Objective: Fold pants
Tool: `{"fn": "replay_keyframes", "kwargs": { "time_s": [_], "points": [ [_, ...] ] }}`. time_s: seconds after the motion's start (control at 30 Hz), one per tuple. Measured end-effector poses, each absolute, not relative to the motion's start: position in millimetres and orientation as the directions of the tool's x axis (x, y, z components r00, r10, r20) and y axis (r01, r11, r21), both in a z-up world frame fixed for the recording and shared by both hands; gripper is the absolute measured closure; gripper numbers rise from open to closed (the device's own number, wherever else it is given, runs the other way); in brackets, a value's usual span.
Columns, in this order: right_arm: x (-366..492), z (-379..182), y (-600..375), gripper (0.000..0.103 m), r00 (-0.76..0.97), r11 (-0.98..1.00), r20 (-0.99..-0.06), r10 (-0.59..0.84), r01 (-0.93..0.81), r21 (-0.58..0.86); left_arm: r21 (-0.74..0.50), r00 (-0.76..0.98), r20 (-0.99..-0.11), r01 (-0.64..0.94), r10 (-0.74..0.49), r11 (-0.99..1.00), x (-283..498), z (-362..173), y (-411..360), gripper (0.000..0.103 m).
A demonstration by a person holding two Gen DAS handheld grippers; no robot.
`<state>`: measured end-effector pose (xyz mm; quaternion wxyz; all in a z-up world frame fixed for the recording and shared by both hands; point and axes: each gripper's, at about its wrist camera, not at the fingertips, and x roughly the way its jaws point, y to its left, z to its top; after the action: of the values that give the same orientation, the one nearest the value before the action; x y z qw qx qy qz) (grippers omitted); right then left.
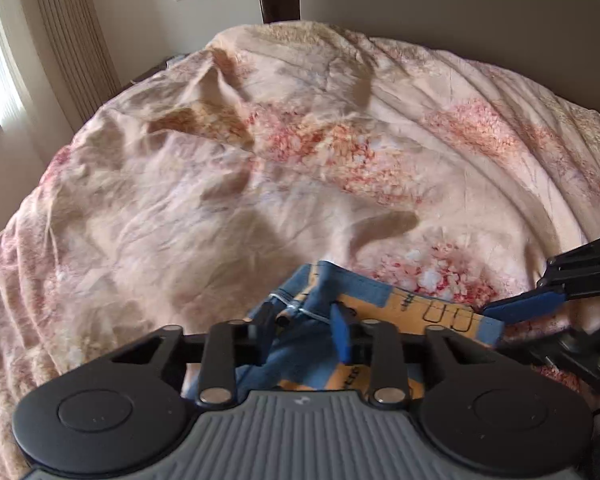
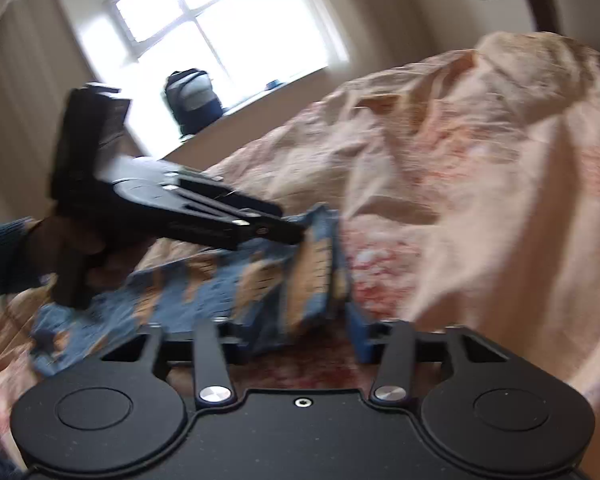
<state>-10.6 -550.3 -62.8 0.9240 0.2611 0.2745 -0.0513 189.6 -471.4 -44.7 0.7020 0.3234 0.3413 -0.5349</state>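
The pants (image 1: 364,316) — small, blue denim-look cloth with orange patches — lie bunched on the bed (image 1: 220,200), on its rumpled floral cover near the edge closest to both cameras. The left gripper (image 1: 306,330) has its jaws drawn close with a bundle of blue cloth gathered between them; the pads appear to press on the fabric, so I judge it holds a fold of the pants. In the right wrist view the right gripper (image 2: 300,332) likewise stands partly closed, with a stack of cloth layers rising between its fingers (image 2: 360,332), seemingly pinched, though blur makes the contact hard to confirm. The left gripper (image 2: 288,232) shows there too, carried by a hand (image 2: 72,252), its tips at the upper edge of the cloth. The pants look light, soft and limp — they will sag and crumple rather than keep a shape, and layers may slide apart. A firmer hold is likely at hems or the waistband, taking all layers at once and keeping the cloth taut between the two grips.
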Motion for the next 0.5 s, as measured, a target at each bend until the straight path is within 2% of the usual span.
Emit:
{"fn": "replay_keyframes", "kwargs": {
  "time_s": [0.03,0.1,0.3,0.33,0.5],
  "points": [
    [-10.7,-64.8,-550.6,0.080,0.843,0.850,-0.536,0.041,0.252,0.462,0.098,0.200,-0.827,0.971,-0.525,0.216,187.1,-45.9,-472.9,0.081],
    [-11.1,-65.5,-547.5,0.084,0.845,0.856,-0.534,0.028,0.256,0.450,0.155,0.246,-0.818,0.965,-0.520,0.213,180.3,-45.9,-475.2,0.091],
    [-13.4,-53.0,-535.6,0.090,0.859,0.903,-0.511,-0.015,0.231,0.362,0.228,0.307,-0.780,0.951,-0.546,0.210,166.3,-32.7,-470.9,0.097],
    [-13.0,-50.4,-534.1,0.090,0.861,0.910,-0.507,-0.021,0.226,0.347,0.232,0.316,-0.766,0.948,-0.560,0.217,165.1,-28.5,-469.0,0.103],
    [-7.7,-39.9,-531.5,0.091,0.879,0.935,-0.476,-0.035,0.197,0.295,0.218,0.324,-0.734,0.945,-0.597,0.245,168.4,-12.2,-470.2,0.103]
  ]
}}
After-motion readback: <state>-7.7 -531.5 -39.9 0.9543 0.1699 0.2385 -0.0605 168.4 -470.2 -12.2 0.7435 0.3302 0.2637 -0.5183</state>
